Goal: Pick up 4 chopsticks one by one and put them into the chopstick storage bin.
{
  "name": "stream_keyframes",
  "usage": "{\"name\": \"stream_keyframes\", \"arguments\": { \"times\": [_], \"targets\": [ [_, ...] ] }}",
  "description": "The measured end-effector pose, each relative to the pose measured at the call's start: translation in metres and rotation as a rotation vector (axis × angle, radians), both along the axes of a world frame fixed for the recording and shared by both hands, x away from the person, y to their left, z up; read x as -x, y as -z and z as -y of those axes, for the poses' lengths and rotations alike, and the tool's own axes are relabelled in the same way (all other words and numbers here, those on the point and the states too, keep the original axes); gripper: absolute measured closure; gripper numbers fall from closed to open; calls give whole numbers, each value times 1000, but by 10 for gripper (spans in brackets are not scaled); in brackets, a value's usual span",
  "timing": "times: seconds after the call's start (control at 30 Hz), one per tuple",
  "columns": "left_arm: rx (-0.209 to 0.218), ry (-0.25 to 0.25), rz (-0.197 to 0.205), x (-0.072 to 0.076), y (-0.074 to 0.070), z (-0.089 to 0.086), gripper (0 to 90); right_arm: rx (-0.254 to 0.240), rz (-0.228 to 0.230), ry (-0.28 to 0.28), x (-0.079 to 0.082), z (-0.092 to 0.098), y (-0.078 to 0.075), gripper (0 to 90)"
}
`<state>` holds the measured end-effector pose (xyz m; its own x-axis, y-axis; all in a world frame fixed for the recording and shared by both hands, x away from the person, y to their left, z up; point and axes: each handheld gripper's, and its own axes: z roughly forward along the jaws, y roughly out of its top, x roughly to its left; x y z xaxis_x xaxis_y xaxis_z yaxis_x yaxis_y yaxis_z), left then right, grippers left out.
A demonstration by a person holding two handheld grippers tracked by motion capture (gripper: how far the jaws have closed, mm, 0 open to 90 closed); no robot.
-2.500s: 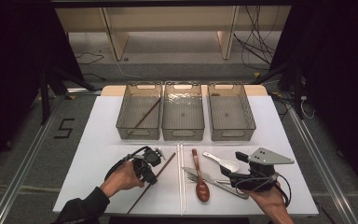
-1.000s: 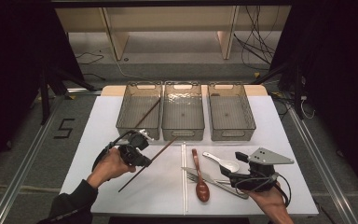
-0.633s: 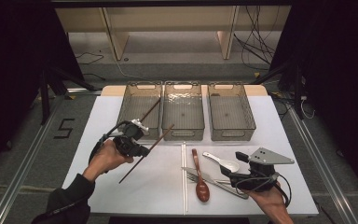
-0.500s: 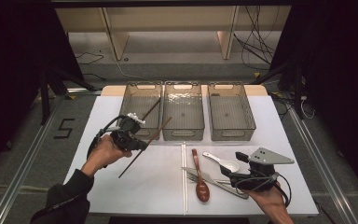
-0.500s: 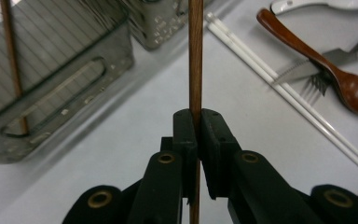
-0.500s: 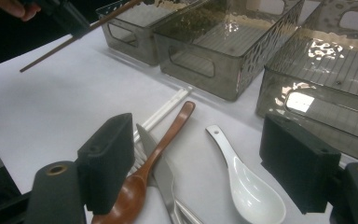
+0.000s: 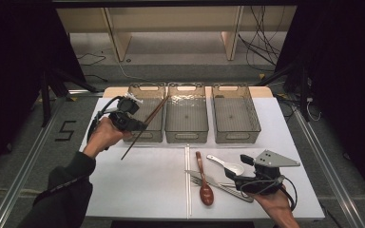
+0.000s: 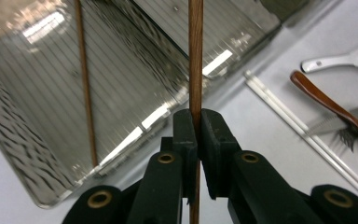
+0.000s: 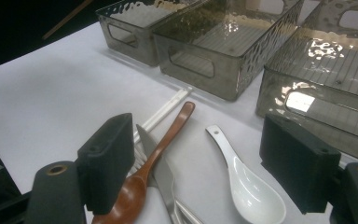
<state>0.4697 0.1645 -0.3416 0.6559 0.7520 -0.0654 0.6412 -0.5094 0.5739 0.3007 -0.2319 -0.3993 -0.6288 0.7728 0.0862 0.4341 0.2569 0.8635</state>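
My left gripper (image 7: 139, 125) is shut on a brown wooden chopstick (image 7: 147, 123) and holds it slanted over the front edge of the left clear bin (image 7: 141, 135). In the left gripper view the jaws (image 8: 196, 116) pinch this chopstick (image 8: 196, 56), and a second chopstick (image 8: 85, 84) lies inside the bin (image 8: 28, 140). My right gripper (image 7: 240, 170) rests open at the table's front right. Between its pads (image 9: 107, 156) lie a wooden spoon (image 9: 163, 149), a knife (image 9: 161, 175) and a white spoon (image 9: 247, 184).
Middle bin (image 7: 186, 135) and right bin (image 7: 233, 137) stand in a row beside the left one at the back. A white divider strip (image 7: 187, 180) runs down the table's middle. A fork (image 8: 347, 136) lies by the spoons. Dark floor borders the table.
My left hand has lifted the chopstick off the table and carried it back and left, up to the left bin. The right gripper has stayed put.
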Motion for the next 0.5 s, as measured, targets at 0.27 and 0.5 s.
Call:
{"name": "stream_keyframes", "arguments": {
  "times": [0.27, 0.5],
  "targets": [
    [9, -8, 36, -23, -11, 0, 843, -1, 0, 1, 0, 1, 0, 270],
    [2, -29, 53, -44, -11, -2, 843, 0, 0, -1, 0, 0, 0, 270]
  ]
}}
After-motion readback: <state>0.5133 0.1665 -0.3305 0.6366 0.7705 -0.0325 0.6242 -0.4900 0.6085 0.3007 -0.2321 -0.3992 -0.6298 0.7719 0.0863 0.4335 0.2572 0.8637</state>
